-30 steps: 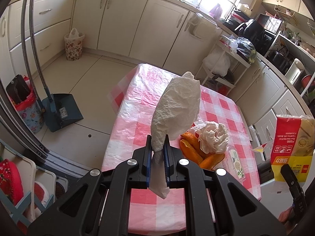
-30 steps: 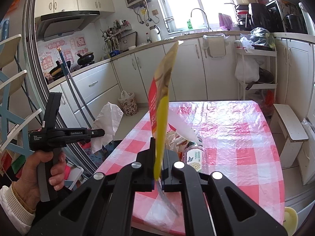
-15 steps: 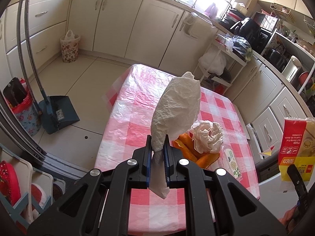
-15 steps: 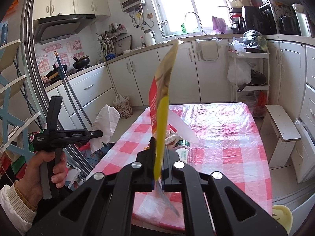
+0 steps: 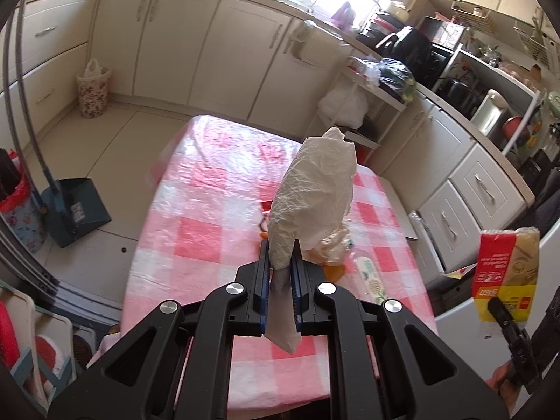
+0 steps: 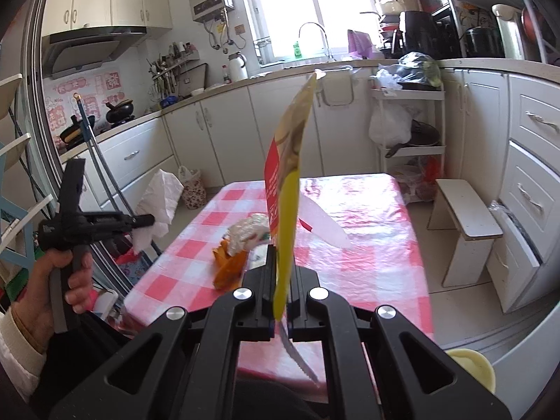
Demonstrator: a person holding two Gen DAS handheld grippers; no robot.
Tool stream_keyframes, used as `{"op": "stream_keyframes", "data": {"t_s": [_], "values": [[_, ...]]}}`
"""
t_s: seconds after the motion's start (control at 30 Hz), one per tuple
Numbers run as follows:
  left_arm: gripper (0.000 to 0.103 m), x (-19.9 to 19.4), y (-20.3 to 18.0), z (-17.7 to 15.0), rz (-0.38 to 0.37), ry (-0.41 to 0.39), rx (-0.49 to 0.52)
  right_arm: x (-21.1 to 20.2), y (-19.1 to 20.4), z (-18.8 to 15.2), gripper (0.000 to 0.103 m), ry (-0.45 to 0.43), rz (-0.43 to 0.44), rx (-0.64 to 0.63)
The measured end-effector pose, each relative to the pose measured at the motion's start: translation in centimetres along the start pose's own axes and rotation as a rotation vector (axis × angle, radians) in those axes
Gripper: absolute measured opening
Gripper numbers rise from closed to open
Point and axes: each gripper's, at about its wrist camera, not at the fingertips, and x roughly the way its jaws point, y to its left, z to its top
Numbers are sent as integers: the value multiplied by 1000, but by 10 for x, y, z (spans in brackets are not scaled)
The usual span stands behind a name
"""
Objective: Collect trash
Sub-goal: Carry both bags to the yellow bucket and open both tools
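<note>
My left gripper [image 5: 280, 255] is shut on a crumpled white paper [image 5: 315, 196], held upright above the near end of the pink checked table [image 5: 210, 217]; it also shows in the right wrist view [image 6: 159, 203]. My right gripper [image 6: 281, 262] is shut on a red and yellow snack bag [image 6: 285, 189], seen edge-on; the bag also shows at the right of the left wrist view [image 5: 505, 262]. On the table lie orange peels [image 6: 229, 266], a crumpled wrapper [image 6: 246, 232] and a small plastic bottle [image 5: 367, 274].
A blue dustpan [image 5: 75, 210] with a long handle stands on the floor left of the table. A flowered waste bin [image 5: 92, 92] sits by the far cabinets. A white stool [image 6: 465, 224] and drawer units are right of the table. A yellow bowl rim [image 6: 470, 367] is below right.
Both grippers have pulled back and away from the table with their loads; the table looks farther off. The snack bag has drifted toward the right edge of the left wrist view.
</note>
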Motion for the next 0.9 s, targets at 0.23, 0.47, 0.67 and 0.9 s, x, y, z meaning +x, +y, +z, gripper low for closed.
{"op": "stream_keyframes", "data": {"t_s": [0.23,0.47,0.67,0.9], "values": [[9,2,-56,-18,-77,37,82,-27,-58,-27,6,30,-106,66],[9,14,-142,-40,-174,123,204,-55,-113,-67,6,99,-239,142],[9,31,-243,-69,-282,208,346,-40,-160,-122,6,259,-337,242],[9,68,-319,-110,-339,327,396,2,-190,-170,6,375,-341,302]]}}
